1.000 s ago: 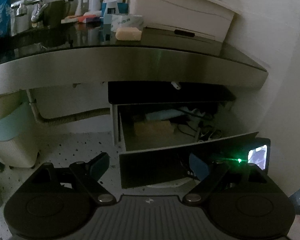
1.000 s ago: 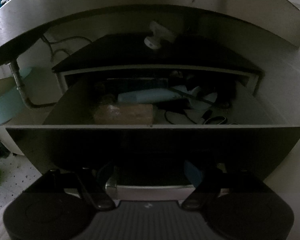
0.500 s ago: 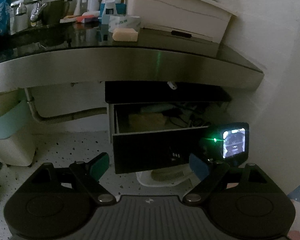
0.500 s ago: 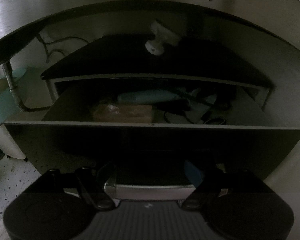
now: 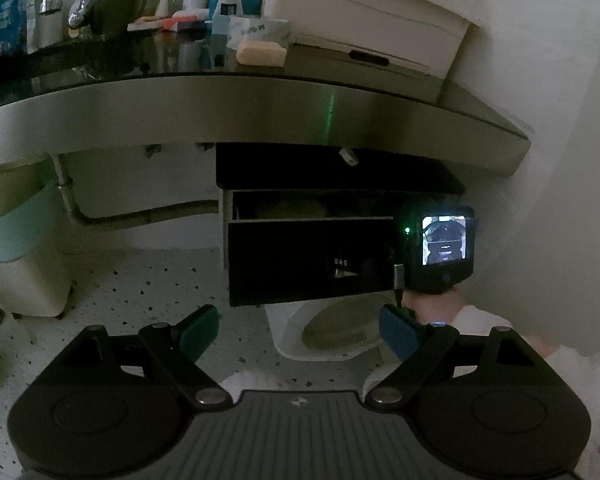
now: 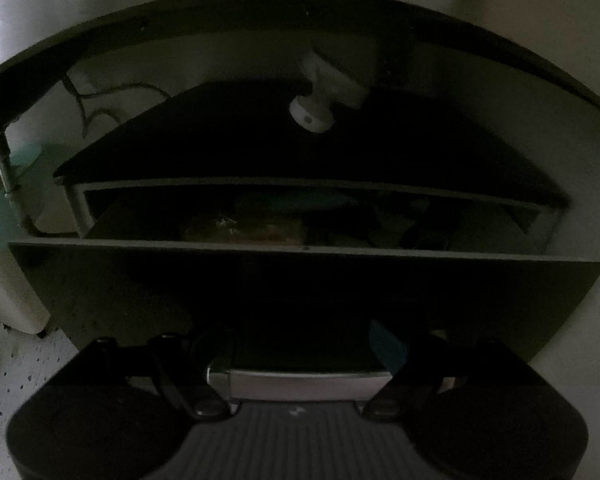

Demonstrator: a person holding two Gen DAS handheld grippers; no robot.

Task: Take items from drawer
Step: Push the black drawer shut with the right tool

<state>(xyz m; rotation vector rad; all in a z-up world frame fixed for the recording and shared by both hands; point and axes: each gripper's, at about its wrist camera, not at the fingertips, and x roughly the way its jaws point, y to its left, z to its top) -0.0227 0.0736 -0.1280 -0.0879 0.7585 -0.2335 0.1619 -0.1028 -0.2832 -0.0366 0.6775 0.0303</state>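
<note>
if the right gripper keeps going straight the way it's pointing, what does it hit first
Most likely the dark drawer front: it fills the view just ahead of the right gripper, whose jaws are opening around the metal handle. Depth is hard to judge.

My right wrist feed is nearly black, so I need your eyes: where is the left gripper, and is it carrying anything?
Observer: The left gripper hangs open and empty above the speckled floor, back from the drawer front.
Operator: Is there anything under the drawer I might hit?
Observer: Yes, a white basin stands on the floor beneath the drawer front.
Operator: And on the counter above?
Observer: A bar of soap lies near the front edge of the counter.
</note>
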